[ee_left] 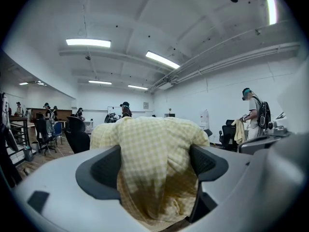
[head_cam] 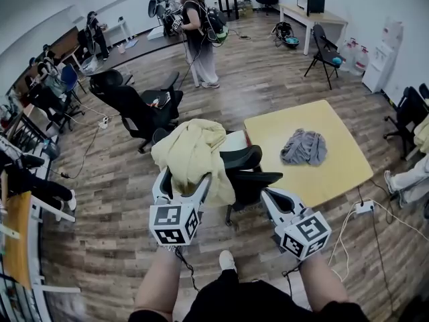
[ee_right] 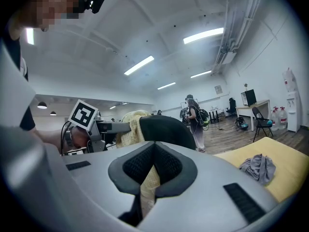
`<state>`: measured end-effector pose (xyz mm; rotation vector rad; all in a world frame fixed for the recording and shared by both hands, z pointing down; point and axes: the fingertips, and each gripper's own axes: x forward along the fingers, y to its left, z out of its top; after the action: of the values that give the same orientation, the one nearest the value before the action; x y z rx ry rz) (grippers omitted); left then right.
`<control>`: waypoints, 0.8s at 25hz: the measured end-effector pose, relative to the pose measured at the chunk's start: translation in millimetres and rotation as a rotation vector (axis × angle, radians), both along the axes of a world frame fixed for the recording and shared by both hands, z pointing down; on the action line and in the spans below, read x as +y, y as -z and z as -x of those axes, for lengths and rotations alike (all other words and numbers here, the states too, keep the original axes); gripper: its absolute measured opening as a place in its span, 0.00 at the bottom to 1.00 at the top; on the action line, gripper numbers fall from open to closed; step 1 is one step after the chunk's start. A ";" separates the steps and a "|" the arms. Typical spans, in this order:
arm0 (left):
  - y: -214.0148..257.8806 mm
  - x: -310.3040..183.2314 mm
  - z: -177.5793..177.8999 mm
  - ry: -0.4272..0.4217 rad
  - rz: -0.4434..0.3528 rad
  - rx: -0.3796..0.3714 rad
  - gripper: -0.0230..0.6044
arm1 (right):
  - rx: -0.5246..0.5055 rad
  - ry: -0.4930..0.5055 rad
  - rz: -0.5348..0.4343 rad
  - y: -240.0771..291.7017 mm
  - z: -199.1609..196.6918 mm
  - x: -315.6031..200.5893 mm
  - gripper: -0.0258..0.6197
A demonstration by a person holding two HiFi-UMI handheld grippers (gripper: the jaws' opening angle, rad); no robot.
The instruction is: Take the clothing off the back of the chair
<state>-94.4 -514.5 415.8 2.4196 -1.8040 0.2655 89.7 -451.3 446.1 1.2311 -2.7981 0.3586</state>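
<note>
A pale yellow checked garment [head_cam: 191, 149] hangs over the back of a black office chair [head_cam: 253, 158]. My left gripper [head_cam: 182, 178] is at the garment's lower hang with its jaws wide open. In the left gripper view the cloth [ee_left: 154, 144] fills the space between the two dark pads [ee_left: 99, 170] of the left gripper [ee_left: 152, 163]. My right gripper [head_cam: 266, 194] is at the chair's right side, clear of the cloth. Its pads [ee_right: 169, 163] meet at the tips of the right gripper [ee_right: 154, 146]. The chair back [ee_right: 164, 129] and the yellow cloth [ee_right: 129, 124] lie beyond it.
A yellow table [head_cam: 328, 176] stands right of the chair with a grey garment [head_cam: 305, 146] on it. Another black chair [head_cam: 134, 106] is at the left rear. A person [head_cam: 198, 32] stands farther back. A power strip [head_cam: 364, 206] with cables lies on the floor at right.
</note>
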 end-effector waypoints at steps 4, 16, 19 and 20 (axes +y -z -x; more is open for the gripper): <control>0.4 5.7 -3.0 0.005 0.002 -0.014 0.68 | 0.002 -0.002 -0.006 0.7 -5.2 3.3 0.06; 8.9 27.6 -6.4 0.057 0.014 -0.016 0.28 | -0.004 -0.010 -0.015 9.4 -28.3 22.0 0.06; 16.2 35.9 -6.8 0.068 -0.003 -0.005 0.26 | -0.011 -0.014 -0.017 12.1 -33.9 27.8 0.06; 19.3 39.2 -7.1 0.070 -0.011 -0.001 0.26 | -0.015 -0.017 -0.017 13.3 -35.2 29.8 0.06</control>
<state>-87.3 -475.3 396.5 2.3577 -1.8912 0.2516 124.9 -421.6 432.8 1.2616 -2.8110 0.3472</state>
